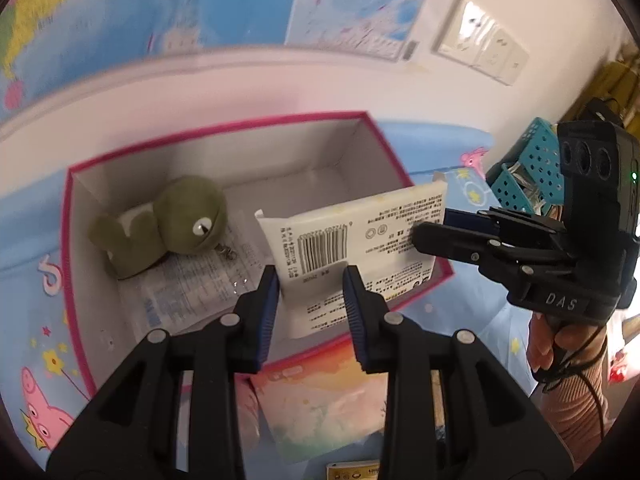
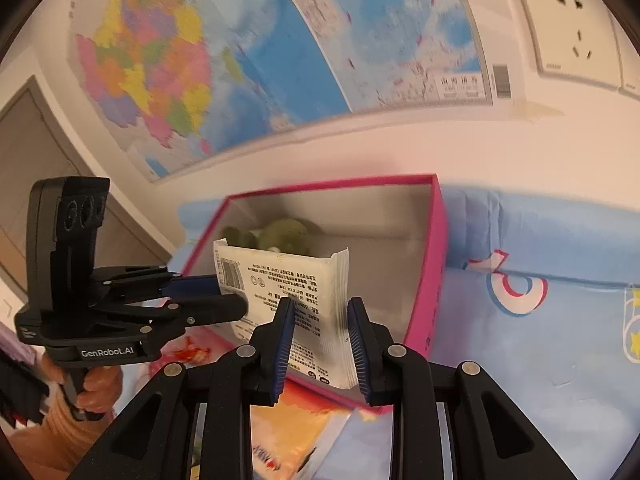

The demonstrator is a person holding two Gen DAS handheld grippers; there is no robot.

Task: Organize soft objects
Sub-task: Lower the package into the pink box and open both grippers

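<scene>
Both grippers are gripping the white wipes pack [image 1: 352, 240] over the pink box [image 1: 224, 128], left gripper [image 1: 310, 304] fingers seemingly clamping its bottom edge, right gripper [image 2: 320, 340] fingers pinching its side.

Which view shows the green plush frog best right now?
Left wrist view: the green plush frog lies in full sight inside the pink box. In the right wrist view only its top peeks over the white pack.

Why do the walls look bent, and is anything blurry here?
Both views: a fisheye lens curves the wall. Left wrist view: the map is smeared, the tissue pack barcode sharp. Right wrist view: the map is soft, the wall socket crisp.
</scene>
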